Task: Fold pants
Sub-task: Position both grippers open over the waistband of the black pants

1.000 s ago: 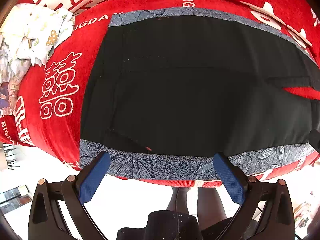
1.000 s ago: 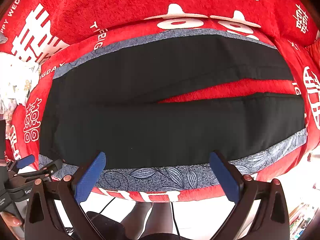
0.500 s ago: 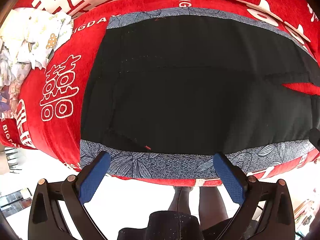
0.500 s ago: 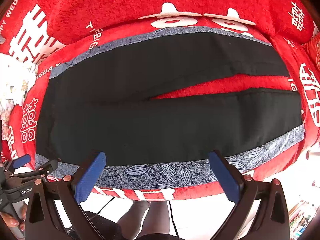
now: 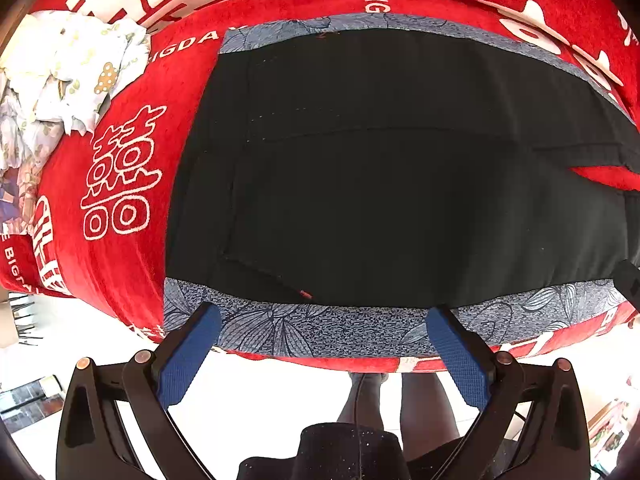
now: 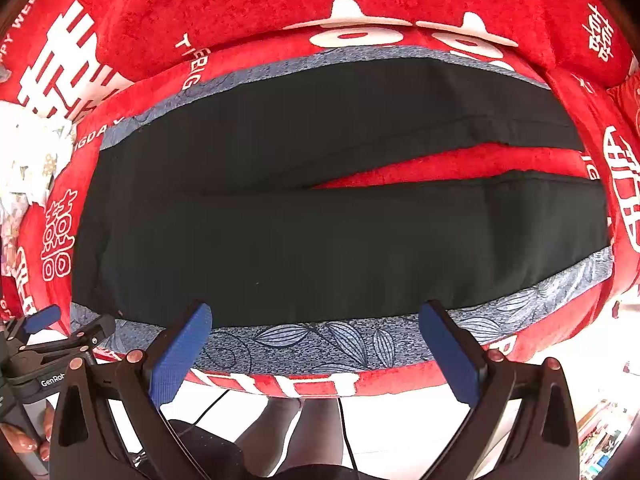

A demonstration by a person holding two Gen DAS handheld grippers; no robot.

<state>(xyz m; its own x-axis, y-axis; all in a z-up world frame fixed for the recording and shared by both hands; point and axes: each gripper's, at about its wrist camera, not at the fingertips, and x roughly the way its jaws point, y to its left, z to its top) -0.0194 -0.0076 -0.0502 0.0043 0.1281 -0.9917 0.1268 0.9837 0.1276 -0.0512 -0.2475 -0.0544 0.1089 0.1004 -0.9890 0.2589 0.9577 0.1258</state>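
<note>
Black pants (image 6: 320, 232) lie flat and spread on a red blanket (image 6: 280, 8) printed with white characters. Along the pants' near edge and again along their far edge runs a grey-blue leaf-patterned strip (image 6: 320, 340); whether it is a separate cloth beneath the pants or trim on them is hard to tell through the fisheye.

Waist end of the pants toward the left, seen close in the left wrist view (image 5: 380, 168), with stitched pocket lines showing. The two legs run rightward from the waist, parted by a narrow wedge of red blanket between them.

Left gripper (image 5: 324, 344): blue-padded fingers (image 5: 188, 356) spread wide, holding nothing, hovering just short of the pants' near edge by the waist end. Left gripper also visible from the right wrist view (image 6: 44, 332), off the pants' near-left corner.

Right gripper (image 6: 316, 344): fingers (image 6: 450, 352) likewise spread wide and empty, poised at the pants' near edge about midway along the near leg.

Crumpled white floral cloth (image 5: 60, 80) sits on the blanket, well apart from the pants, beyond the waist end. The person's legs (image 5: 400, 408) stand below the pants' near edge, on a pale floor.
</note>
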